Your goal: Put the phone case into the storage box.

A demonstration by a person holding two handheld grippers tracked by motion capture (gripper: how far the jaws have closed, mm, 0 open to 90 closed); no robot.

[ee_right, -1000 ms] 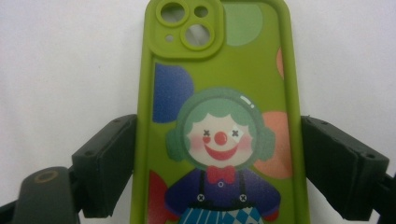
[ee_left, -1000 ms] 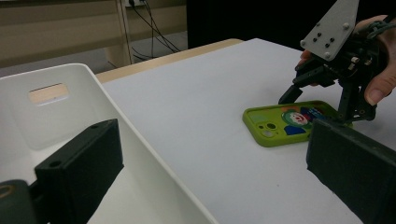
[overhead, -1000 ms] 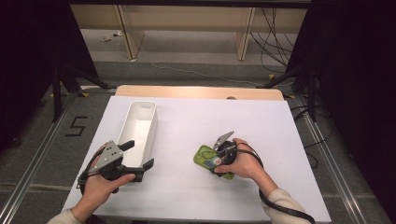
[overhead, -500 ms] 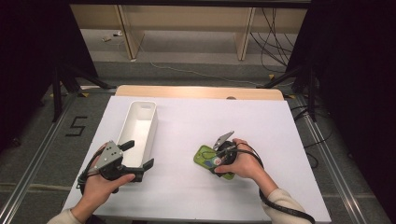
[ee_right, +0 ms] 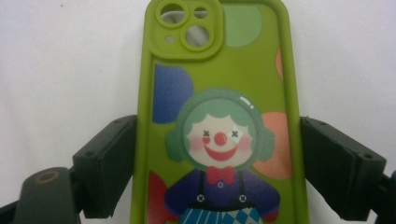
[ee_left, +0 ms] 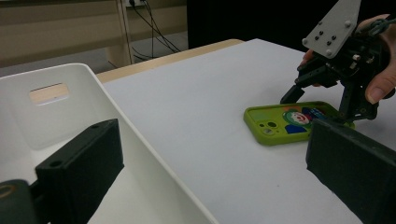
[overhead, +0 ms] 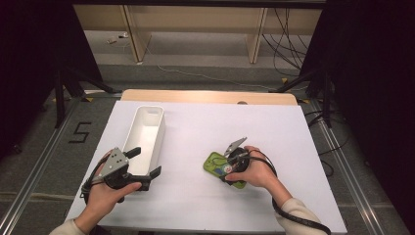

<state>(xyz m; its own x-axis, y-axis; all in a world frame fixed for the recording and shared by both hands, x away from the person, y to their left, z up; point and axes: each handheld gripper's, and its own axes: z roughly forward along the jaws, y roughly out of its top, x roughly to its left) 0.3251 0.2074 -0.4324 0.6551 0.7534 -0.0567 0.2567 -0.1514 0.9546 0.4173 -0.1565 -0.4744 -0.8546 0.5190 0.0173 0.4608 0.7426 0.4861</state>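
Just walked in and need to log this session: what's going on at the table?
A person works with a tool in each hand. The right tool is down over a green phone case printed with a clown, lying flat on the white table; its jaws sit on either long side of the case, about touching the edges. The left tool is open beside the near end of a white bin, holding nothing.

White table [overhead: 205, 122] — white bin [overhead: 145, 134], green phone case [overhead: 218, 165] flat.
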